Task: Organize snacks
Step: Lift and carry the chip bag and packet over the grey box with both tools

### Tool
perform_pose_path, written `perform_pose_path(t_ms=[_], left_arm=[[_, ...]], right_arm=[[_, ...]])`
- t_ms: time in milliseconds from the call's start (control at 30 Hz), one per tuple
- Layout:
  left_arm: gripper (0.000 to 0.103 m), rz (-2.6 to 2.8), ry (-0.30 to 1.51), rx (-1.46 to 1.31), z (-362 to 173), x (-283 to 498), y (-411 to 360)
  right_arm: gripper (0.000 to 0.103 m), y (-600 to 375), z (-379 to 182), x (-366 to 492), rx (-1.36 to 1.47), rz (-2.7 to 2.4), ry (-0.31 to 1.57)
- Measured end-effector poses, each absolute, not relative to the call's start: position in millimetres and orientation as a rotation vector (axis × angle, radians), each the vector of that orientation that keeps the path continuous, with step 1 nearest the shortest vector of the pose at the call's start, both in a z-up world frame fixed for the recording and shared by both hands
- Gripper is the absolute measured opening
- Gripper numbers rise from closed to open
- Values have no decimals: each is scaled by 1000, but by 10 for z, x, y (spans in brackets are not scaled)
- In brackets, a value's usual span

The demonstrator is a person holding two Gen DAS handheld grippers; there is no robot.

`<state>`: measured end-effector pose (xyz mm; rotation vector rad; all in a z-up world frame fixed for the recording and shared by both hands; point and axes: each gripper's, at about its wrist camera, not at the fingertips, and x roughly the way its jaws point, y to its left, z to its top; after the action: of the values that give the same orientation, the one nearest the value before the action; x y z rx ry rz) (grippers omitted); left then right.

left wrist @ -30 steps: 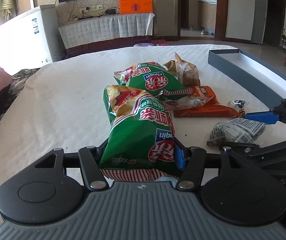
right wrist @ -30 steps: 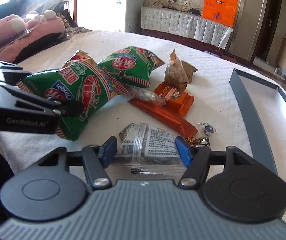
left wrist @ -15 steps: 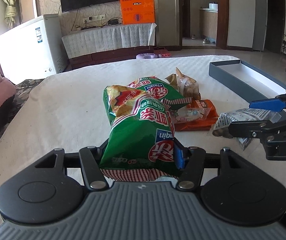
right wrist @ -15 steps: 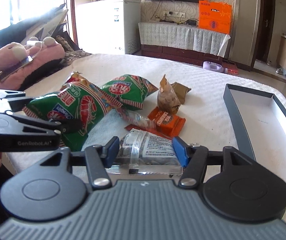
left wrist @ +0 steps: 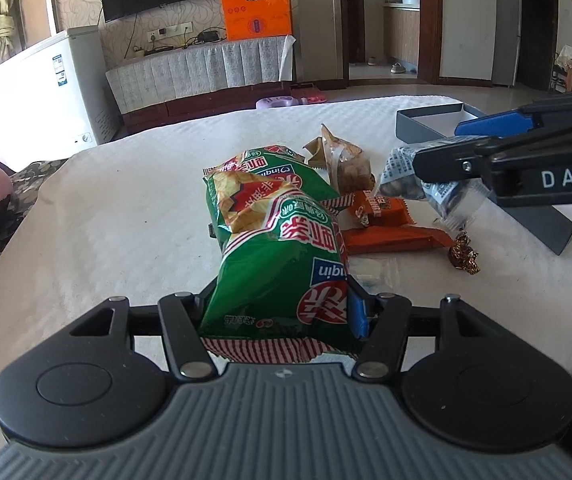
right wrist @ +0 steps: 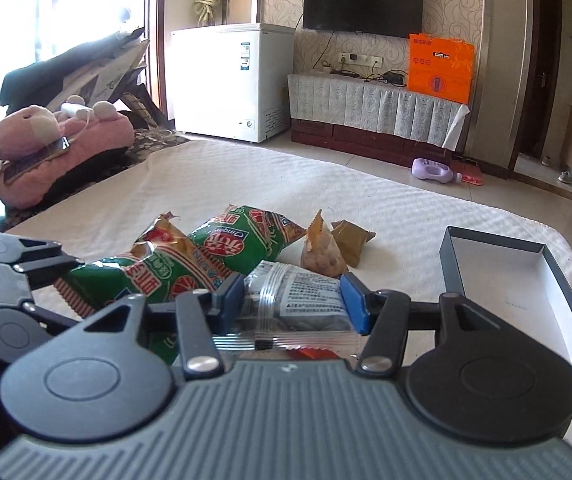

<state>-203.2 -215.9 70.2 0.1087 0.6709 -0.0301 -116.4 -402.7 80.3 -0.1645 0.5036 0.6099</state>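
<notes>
My left gripper (left wrist: 278,302) is shut on the near end of a green shrimp-chip bag (left wrist: 270,248), whose far end rests on the white tablecloth (left wrist: 126,216). My right gripper (right wrist: 292,300) has a clear printed snack packet (right wrist: 306,288) between its blue pads. Its jaws are closing and the pads press the packet's sides. In the left wrist view that packet (left wrist: 402,176) hangs above the table from the right gripper (left wrist: 438,148). The left gripper (right wrist: 70,276) shows at the left edge of the right wrist view.
A second green bag (left wrist: 270,172), a clear bag of nuts (left wrist: 346,164), two orange packets (left wrist: 382,208) and a foil candy (left wrist: 464,254) lie mid-table. An open grey box (right wrist: 452,256) with a white inside stands at the right. A pink plush toy (right wrist: 46,140) sits far left.
The right gripper rose with the printed packet, lifting it off the cloth, and its jaws narrowed on it. The left gripper kept its hold on the green bag.
</notes>
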Motion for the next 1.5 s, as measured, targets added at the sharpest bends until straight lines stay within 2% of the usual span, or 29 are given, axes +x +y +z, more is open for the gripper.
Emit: perform_pose_path(t_ms=[800, 1500], left_arm=[[64, -6, 695, 109, 646, -1948, -2230], [64, -65, 621, 115, 959, -1867, -2430]], right_arm=[[54, -4128, 759, -1177, -128, 643, 492], [53, -4398, 942, -1052, -55, 591, 406]])
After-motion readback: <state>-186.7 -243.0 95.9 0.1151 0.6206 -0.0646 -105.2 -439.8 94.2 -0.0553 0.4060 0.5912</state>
